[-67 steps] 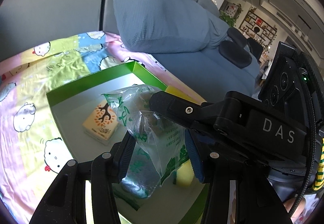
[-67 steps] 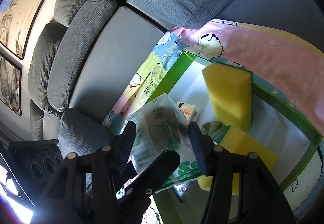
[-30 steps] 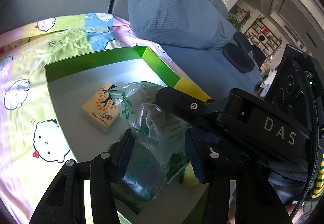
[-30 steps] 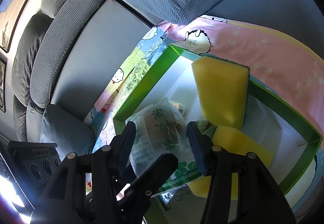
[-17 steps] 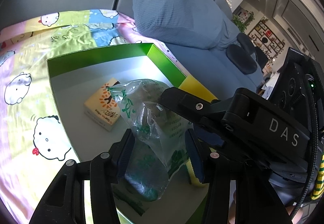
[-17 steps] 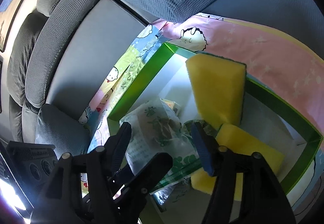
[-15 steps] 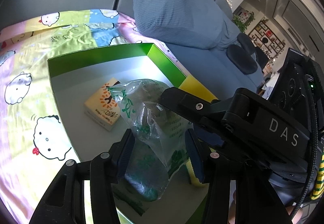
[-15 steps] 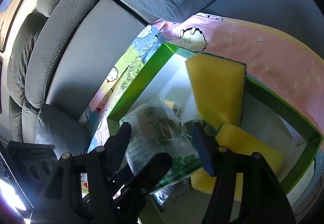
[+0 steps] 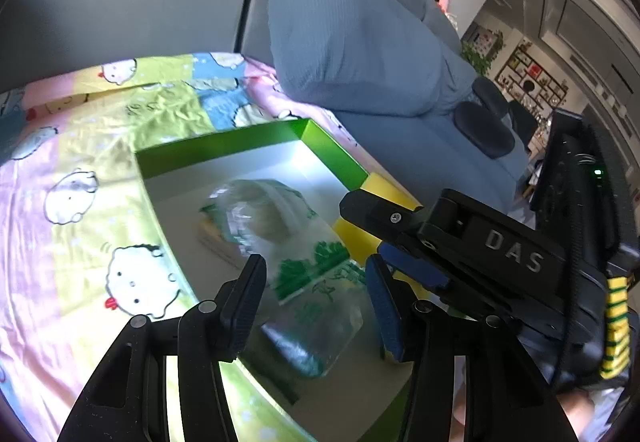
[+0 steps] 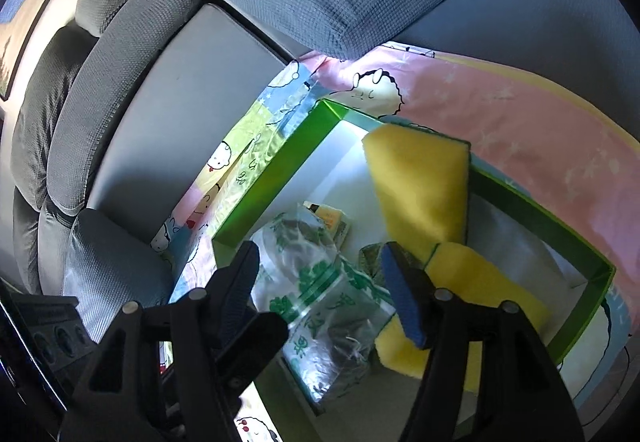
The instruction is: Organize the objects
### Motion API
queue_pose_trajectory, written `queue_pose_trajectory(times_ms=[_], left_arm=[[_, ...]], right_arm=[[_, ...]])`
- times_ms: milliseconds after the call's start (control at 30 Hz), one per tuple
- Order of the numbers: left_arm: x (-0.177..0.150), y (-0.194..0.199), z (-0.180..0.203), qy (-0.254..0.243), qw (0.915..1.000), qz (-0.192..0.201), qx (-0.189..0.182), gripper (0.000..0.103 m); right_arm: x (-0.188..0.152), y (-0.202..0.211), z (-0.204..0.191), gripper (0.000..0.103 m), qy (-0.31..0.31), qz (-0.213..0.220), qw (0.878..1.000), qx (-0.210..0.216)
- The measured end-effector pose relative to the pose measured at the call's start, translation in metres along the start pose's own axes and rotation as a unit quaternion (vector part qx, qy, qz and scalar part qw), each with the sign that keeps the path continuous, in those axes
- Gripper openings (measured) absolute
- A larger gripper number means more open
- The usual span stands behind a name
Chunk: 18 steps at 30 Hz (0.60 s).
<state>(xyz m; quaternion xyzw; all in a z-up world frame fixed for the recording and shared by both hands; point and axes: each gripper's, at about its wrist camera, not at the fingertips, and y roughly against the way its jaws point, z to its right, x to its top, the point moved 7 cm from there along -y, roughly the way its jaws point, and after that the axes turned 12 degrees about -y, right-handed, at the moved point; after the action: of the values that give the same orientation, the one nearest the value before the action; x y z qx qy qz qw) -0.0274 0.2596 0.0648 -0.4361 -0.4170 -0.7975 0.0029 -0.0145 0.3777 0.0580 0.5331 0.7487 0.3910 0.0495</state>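
Left wrist view: the plastic bag (image 9: 296, 262) is being seen lying in the green box (image 9: 332, 154), blurred, its far end draped over the small orange-printed packet, which a second ago was showing plainly beside it. The left gripper (image 9: 316, 298) is being drawn slightly back from the bag; its jaws are being held at the same gap as before, but the pads are no longer being pressed into the film, so the bag is being read as let go on this side. The right gripper's finger, crossing from the right, is being seen clear of the bag. Judged: the bag is being delivered into the box, and this placing step is nearly done.

Hidden here: the packet is almost wholly covered; the yellow sponge (image 9: 384, 198) is being cut off by the crossing finger; motion blur is obscuring the bag's print and its near edge.

Right wrist view: the right gripper (image 10: 320, 290) is being found with jaws that have just been opening; the plastic bag (image 10: 320, 294) is lying between them, touched by neither pad. Against the far wall of the green box (image 10: 272, 174) one yellow sponge (image 10: 420, 186) is leaning, a second lying flat below it. The packet (image 10: 332, 218) is peeking out beyond the bag.

Hidden here: a dark green item under the blue pad cannot be identified, and the box's near corner is being blocked by the gripper body.
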Motion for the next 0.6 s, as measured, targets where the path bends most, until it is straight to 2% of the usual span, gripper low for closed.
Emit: queue_pose_trajectory(times_ms=[133, 267, 367, 533, 600], left_arm=[[-0.001, 0.017, -0.003, -0.003, 0.9999, 0.009, 0.013, 0.056], [-0.005, 0.038, -0.007, -0.021, 0.9986, 0.022, 0.043, 0.057], [-0.012, 0.05, -0.013, -0.014, 0.9983, 0.038, 0.042, 0.065], [-0.014, 0.065, -0.019, -0.022, 0.9964, 0.056, 0.06, 0.066], [-0.014, 0.072, -0.019, -0.022, 0.9962, 0.066, 0.053, 0.07]], right_arm=[[-0.004, 0.004, -0.009, 0.064, 0.01, 0.003, 1.0, 0.007], [-0.009, 0.01, -0.019, 0.066, 0.026, 0.009, 1.0, 0.008], [-0.014, 0.013, -0.027, 0.068, 0.036, 0.013, 0.999, 0.011], [-0.023, 0.02, -0.041, 0.073, 0.061, 0.023, 0.998, 0.005], [-0.026, 0.025, -0.045, 0.076, 0.068, 0.029, 0.997, 0.006]])
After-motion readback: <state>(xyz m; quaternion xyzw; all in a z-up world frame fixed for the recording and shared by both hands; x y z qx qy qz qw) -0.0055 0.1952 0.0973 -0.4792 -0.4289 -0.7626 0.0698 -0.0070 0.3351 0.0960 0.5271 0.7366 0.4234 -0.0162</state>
